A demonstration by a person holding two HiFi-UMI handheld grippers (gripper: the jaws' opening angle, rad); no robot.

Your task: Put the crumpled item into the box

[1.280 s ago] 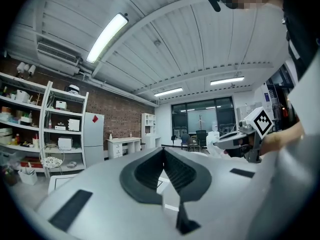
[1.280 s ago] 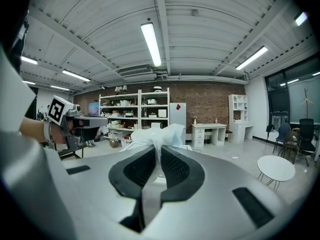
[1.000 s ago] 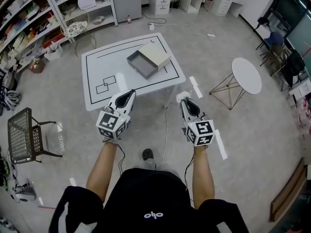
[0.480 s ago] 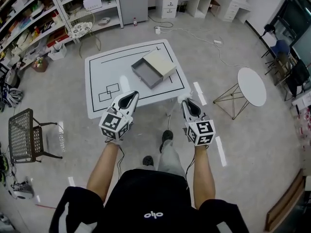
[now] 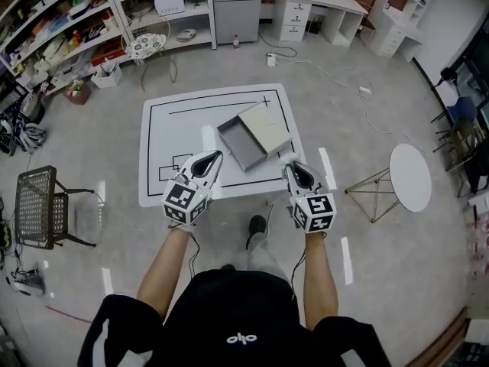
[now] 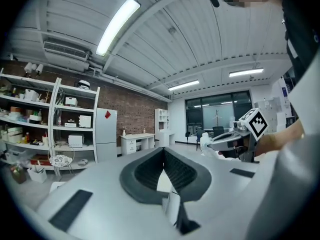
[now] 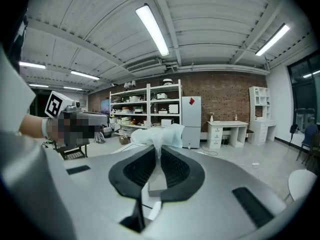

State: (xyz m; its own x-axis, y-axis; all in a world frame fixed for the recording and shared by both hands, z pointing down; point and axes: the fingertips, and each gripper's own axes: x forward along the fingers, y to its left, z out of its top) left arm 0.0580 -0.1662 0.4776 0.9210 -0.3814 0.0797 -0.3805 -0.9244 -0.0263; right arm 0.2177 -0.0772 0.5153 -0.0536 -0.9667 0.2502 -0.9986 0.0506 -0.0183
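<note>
A crumpled white item point(image 7: 157, 134) sticks out past the tips of my right gripper point(image 7: 156, 149), whose jaws are shut on it. In the head view that gripper point(image 5: 291, 164) hangs over the near edge of the white table point(image 5: 164, 186), with the white item point(image 5: 286, 157) at its tip. The box point(image 5: 256, 134), a grey open tray with a beige lid part, lies on the table just beyond and left of it. My left gripper point(image 5: 208, 161) is level, over the table's near edge, left of the box. Its jaws point(image 6: 163, 151) are shut with nothing between them.
A round white side table point(image 5: 410, 177) stands to the right, a mesh chair point(image 5: 34, 209) to the left. Shelves point(image 5: 69, 29) and white cabinets point(image 5: 309, 10) line the far wall. A cable point(image 5: 336, 75) runs over the floor. The person's foot point(image 5: 257, 225) is by the table.
The person has walked up to the table. Both grippers, earlier over the floor short of it, now reach its near edge. The right gripper still holds the white item.
</note>
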